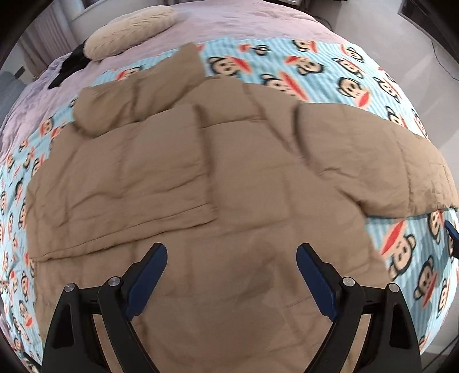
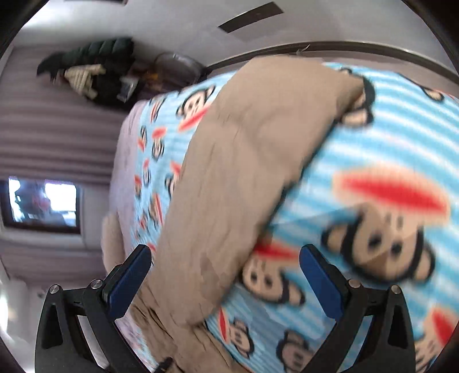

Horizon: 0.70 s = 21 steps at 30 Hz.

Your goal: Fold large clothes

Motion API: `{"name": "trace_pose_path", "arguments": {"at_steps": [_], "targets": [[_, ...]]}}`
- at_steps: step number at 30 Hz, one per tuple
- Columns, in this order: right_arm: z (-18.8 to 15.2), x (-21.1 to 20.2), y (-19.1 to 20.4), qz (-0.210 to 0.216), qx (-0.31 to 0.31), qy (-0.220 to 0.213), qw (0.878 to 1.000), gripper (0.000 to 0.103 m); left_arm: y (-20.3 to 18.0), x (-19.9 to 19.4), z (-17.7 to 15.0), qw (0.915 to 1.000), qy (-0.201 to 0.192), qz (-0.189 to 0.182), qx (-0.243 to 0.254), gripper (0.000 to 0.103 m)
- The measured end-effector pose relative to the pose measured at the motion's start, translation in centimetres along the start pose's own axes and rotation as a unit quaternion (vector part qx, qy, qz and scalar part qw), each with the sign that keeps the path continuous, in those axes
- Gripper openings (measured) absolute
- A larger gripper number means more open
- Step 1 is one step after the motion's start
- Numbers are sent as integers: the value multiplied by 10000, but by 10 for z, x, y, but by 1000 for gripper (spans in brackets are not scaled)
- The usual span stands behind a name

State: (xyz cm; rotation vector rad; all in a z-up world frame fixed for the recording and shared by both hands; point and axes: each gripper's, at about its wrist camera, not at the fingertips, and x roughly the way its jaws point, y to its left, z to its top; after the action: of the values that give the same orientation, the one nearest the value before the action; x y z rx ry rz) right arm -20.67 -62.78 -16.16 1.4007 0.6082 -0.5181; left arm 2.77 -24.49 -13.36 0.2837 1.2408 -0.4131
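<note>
A large tan puffer jacket [image 1: 206, 178] lies spread on a blue blanket with a monkey print [image 1: 315, 66]. Its left sleeve is folded up toward the collar and its right sleeve [image 1: 387, 160] stretches out to the right. My left gripper [image 1: 231, 254] is open and empty, above the jacket's lower hem. My right gripper [image 2: 225, 256] is open, close over the blanket [image 2: 387, 160], with the tan sleeve [image 2: 243, 160] running between its fingers; the view is tilted and blurred. A tip of the right gripper shows at the right edge of the left wrist view [image 1: 451, 232].
A beige pillow [image 1: 129, 31] and a black item [image 1: 68, 66] lie on the pale purple bedcover [image 1: 243, 20] at the far end. In the right wrist view, curtains [image 2: 57, 126], a window [image 2: 43, 200] and dark clothes on a chair [image 2: 94, 69] stand beyond the bed.
</note>
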Motion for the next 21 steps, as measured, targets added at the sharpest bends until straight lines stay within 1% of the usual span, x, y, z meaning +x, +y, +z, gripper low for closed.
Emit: {"name": "trace_pose_path", "arguments": {"at_steps": [2, 5, 8, 11, 12, 13, 14, 16, 17, 19, 20, 21], "targets": [[16, 5, -6, 272, 281, -19, 9992, 103, -14, 0, 5, 10000, 1, -8, 91, 92], [28, 11, -10, 603, 571, 1, 9965, 103, -25, 0, 10, 9998, 25, 16, 178, 92], [39, 22, -8, 891, 684, -18, 9937, 103, -27, 1, 15, 9998, 125, 69, 153, 92], [49, 36, -7, 1088, 952, -23, 9895, 100, -23, -2, 17, 9998, 110, 131, 55, 92], [49, 40, -6, 1088, 1007, 0, 9889, 95, -22, -3, 18, 9998, 101, 148, 32, 92], [49, 43, -5, 1085, 1029, 44, 9887, 83, -21, -3, 19, 9998, 87, 177, 12, 92], [50, 48, -4, 1072, 1042, 128, 9887, 76, -20, -4, 19, 9998, 82, 201, 6, 92], [50, 55, -6, 1032, 1084, 257, 9884, 58, -18, -4, 19, 9997, 91, 239, -8, 92], [51, 58, -7, 999, 1133, 301, 9881, 50, -16, -5, 18, 9996, 98, 259, -36, 92], [50, 62, -8, 1007, 1145, 383, 9876, 13, -13, -6, 18, 9995, 99, 282, -113, 92], [50, 64, -6, 993, 1113, 413, 9880, 9, -11, -7, 17, 9994, 100, 288, -155, 92], [50, 64, -3, 1021, 1054, 422, 9883, 9, -9, -8, 17, 9993, 102, 299, -194, 92]]}}
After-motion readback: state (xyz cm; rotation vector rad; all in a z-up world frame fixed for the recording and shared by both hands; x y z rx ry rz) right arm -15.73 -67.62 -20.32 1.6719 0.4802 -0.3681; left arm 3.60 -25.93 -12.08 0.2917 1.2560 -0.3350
